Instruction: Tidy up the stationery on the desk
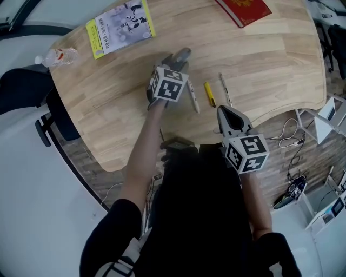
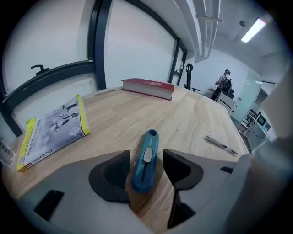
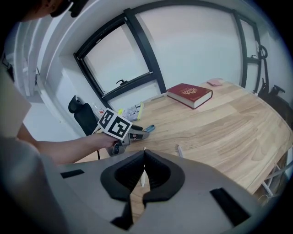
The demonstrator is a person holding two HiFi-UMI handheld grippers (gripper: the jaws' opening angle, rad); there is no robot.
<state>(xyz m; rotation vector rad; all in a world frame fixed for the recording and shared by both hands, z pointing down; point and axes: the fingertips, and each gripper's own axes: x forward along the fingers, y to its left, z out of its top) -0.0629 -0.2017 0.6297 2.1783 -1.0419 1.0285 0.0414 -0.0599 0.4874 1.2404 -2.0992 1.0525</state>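
In the left gripper view a blue utility knife (image 2: 145, 160) lies on the wooden desk (image 2: 192, 114) between the jaws of my left gripper (image 2: 145, 165). The jaws stand open, with gaps on both sides of the knife. In the head view the left gripper (image 1: 179, 58) hides the knife. My right gripper (image 1: 223, 111) hovers at the desk's near edge, shut and holding nothing (image 3: 144, 157). Between the two grippers lie a white pen (image 1: 193, 100), a short yellow marker (image 1: 209, 93) and a slim pen (image 1: 225, 89).
A yellow-edged booklet (image 1: 120, 27) lies at the desk's far left, and a water bottle (image 1: 57, 55) stands at the left rim. A red book (image 1: 244, 10) sits at the far edge. Below the right edge, the floor holds cables and a white rack (image 1: 324, 121).
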